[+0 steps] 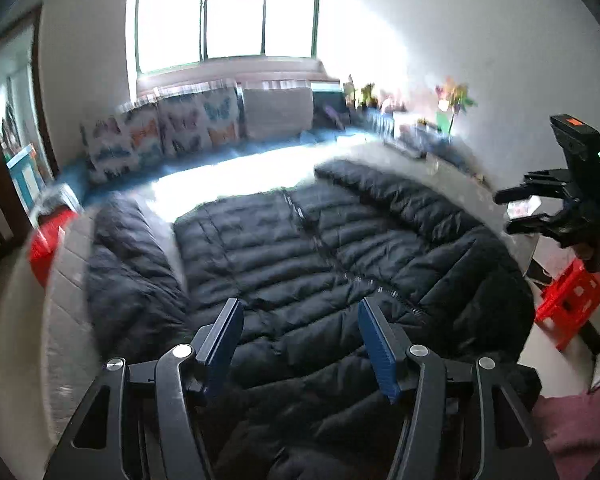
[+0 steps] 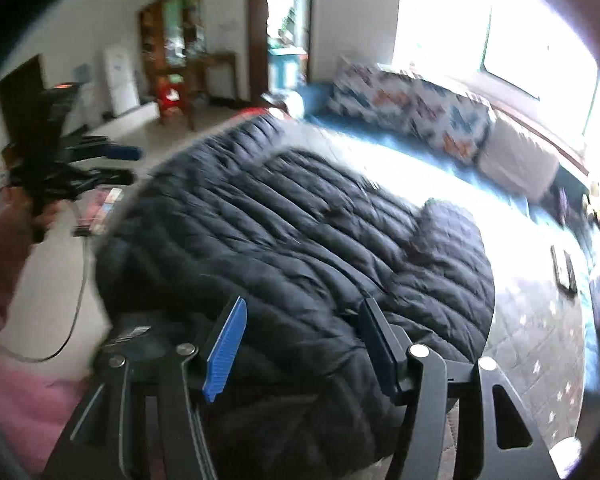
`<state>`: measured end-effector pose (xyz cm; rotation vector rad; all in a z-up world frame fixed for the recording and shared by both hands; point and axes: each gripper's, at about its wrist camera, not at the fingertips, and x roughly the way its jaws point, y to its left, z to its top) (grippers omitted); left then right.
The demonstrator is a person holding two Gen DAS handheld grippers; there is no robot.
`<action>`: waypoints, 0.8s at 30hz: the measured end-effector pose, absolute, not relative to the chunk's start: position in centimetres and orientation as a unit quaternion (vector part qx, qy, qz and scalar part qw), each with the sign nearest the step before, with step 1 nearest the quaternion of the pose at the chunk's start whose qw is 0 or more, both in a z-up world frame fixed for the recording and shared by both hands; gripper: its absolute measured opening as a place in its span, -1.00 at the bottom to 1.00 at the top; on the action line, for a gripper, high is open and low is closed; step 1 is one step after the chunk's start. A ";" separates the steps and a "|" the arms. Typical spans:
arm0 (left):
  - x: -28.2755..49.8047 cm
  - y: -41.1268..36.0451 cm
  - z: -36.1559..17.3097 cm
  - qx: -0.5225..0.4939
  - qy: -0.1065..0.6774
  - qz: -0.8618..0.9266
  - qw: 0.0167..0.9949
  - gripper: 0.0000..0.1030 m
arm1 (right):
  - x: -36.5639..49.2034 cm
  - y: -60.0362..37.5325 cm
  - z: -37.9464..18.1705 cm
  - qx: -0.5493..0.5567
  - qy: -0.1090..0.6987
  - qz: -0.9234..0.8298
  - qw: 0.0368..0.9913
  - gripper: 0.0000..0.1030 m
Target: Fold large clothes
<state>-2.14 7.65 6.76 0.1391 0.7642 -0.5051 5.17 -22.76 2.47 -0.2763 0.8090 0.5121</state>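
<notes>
Jacket point(image 1: 300, 248) lies spread flat on the worktop point(image 1: 72, 264); my left claw point(image 1: 300, 344) and right claw point(image 2: 300, 344) hover over its near edge, both agape.

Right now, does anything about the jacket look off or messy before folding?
Nothing damaged or spilled. The black puffer jacket lies spread open, zipper apart, but its near edge hangs over the table's front. Both grippers, left and right, are open above it.

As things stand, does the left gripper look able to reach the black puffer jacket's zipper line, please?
Probably yes. The left gripper is open and hangs over the near part of the black puffer jacket, and nothing lies between its fingers and the zipper line. The right gripper is off to the side.
</notes>
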 end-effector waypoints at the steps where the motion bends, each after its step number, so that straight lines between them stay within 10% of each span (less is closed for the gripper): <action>1: -1.2 7.0 5.6 0.071 0.384 -0.243 0.888 0.23 | 7.0 -22.9 1.0 -0.133 0.403 0.224 0.877 0.24; 13: -0.6 6.6 -6.7 0.079 0.503 -0.266 0.818 0.25 | 6.1 -27.0 -8.5 -0.078 0.567 0.189 0.798 0.31; 24: 0.8 6.5 -1.3 0.084 0.475 -0.268 0.834 0.35 | 11.3 -23.8 -3.4 -0.080 0.492 0.219 0.839 0.31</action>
